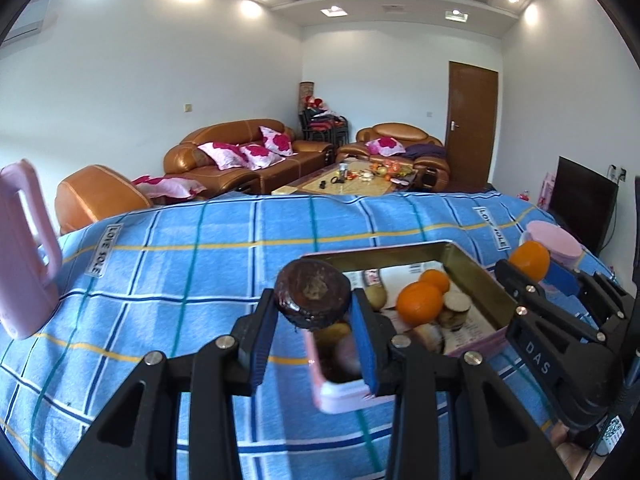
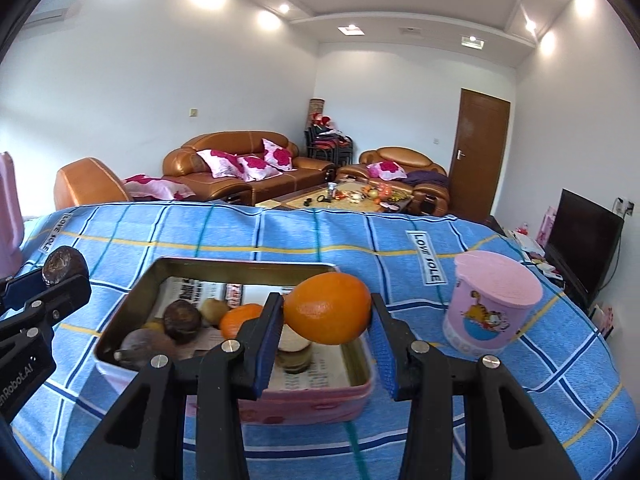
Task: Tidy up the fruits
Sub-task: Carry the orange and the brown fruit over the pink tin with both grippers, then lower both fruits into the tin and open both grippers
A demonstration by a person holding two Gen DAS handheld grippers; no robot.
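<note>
Both claws raised above the pink tin (image 2: 248, 404) on the checked blue cloth (image 1: 168, 264), presumably mid-sort. Left gripper (image 1: 313, 312) closed on a dark, rough-skinned round fruit (image 1: 313, 294); right gripper (image 2: 326, 316) pinching a smooth, glossy orange (image 2: 328, 308) between ribbed blue pads (image 2: 267, 340). More oranges and brown fruit lying inside the paper-lined metal tin. Pink lidded tub (image 2: 492, 304) just right, perhaps a destination.

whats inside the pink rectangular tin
The pink rectangular tin holds an orange, dark brown round fruits, a yellowish fruit and printed paper lining. The grippers cover part of it.
</note>
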